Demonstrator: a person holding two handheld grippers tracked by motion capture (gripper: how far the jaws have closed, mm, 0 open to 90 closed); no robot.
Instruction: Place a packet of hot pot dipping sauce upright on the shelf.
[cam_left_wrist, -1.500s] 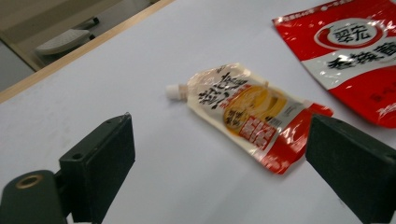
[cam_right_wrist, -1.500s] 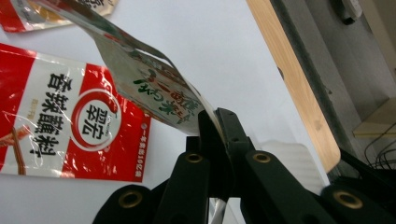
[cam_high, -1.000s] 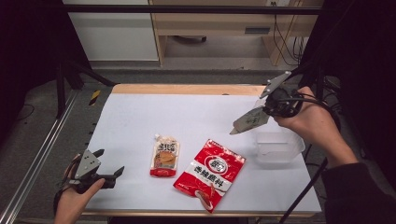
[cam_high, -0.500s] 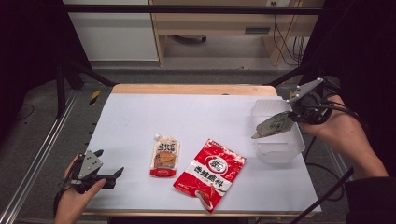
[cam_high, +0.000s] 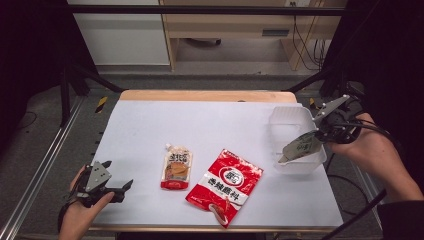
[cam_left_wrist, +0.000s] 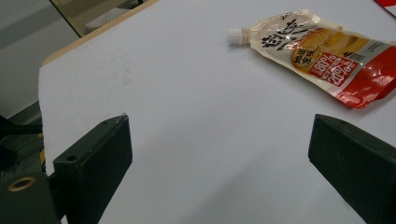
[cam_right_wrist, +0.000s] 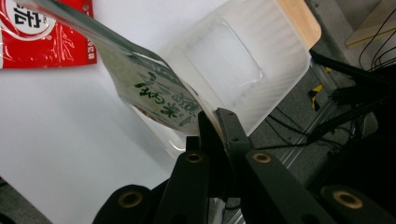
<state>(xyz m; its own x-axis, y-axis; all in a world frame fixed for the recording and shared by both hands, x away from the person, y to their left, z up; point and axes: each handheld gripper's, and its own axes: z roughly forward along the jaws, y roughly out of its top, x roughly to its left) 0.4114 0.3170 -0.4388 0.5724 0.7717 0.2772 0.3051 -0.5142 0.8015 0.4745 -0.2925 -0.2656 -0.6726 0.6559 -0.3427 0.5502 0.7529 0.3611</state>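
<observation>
Right claw (cam_high: 320, 136) carried green pouch (cam_high: 300, 146) over tub (cam_high: 295, 117) | table: two pouches

This looks like a lab or recording room set up for data capture. A white tabletop with a pale wooden edge (cam_high: 205, 95) fills the middle of the high view, boxed in by a black metal frame (cam_high: 200, 9) along the top and dark curtains at both sides. Black cables (cam_high: 302, 42) hang at the upper right beside a light wooden desk (cam_high: 235, 25), probably office furniture.
</observation>
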